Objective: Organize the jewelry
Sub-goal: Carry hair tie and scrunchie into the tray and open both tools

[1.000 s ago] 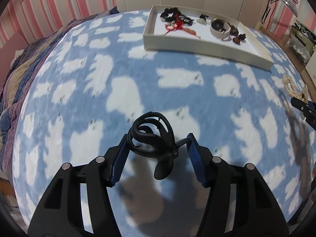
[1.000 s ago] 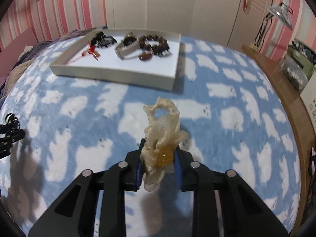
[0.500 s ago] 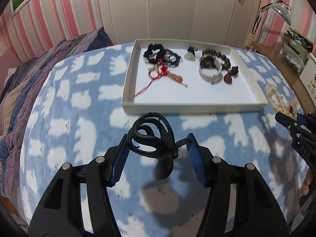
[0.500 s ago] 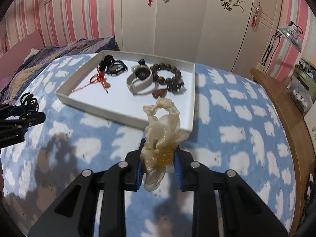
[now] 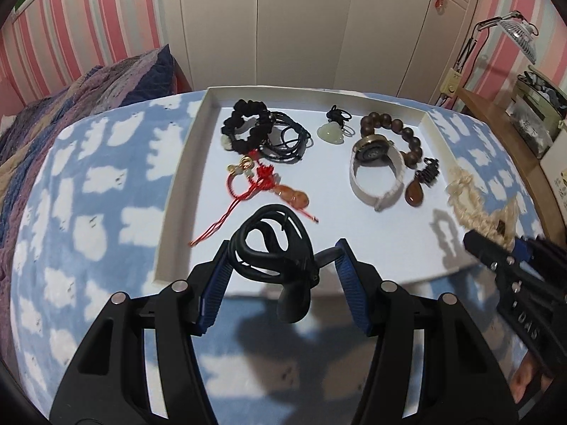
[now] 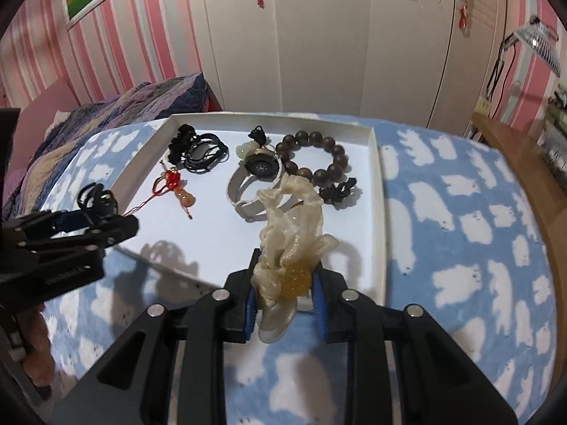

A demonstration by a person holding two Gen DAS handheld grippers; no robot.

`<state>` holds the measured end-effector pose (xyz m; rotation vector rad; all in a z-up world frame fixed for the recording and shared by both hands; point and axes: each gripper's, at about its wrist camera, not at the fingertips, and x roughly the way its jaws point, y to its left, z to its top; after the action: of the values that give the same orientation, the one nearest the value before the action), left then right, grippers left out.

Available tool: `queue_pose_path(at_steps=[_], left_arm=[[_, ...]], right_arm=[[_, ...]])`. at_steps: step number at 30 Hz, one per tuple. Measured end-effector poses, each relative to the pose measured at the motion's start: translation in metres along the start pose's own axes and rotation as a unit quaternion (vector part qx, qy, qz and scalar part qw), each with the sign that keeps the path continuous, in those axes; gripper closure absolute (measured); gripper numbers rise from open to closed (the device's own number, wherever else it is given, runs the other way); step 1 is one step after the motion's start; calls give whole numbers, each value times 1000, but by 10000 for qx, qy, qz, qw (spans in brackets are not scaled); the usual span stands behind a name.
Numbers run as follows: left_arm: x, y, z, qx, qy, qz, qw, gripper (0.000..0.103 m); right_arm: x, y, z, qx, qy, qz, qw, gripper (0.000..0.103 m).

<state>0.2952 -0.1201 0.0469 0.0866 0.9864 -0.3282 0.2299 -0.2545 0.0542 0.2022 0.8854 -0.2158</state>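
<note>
Setting: home bedroom. Bed with blue cloud-print blanket point(image 5: 106, 184), quilted purple bedspread point(image 5: 88, 85) far left; pink striped wallpaper point(image 6: 117, 56); white wardrobe doors point(image 6: 319, 42) far side; desk lamp point(image 5: 517, 32) right

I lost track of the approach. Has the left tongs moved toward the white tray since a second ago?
Yes. The left tongs, shut on the black hair clip, moved forward: the white tray, far off before, now lies just beneath their tips.
</note>
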Motion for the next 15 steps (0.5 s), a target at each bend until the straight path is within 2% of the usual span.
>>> queue_pose_path(at_steps=[7, 15], left_arm=[[35, -5, 11, 55, 62, 195, 9998, 45], [51, -7, 9, 180, 38, 469, 9987, 45]], right_arm=[[35, -5, 2, 208, 179, -39, 9996, 77], [53, -9, -3, 245, 241, -186, 9992, 76]])
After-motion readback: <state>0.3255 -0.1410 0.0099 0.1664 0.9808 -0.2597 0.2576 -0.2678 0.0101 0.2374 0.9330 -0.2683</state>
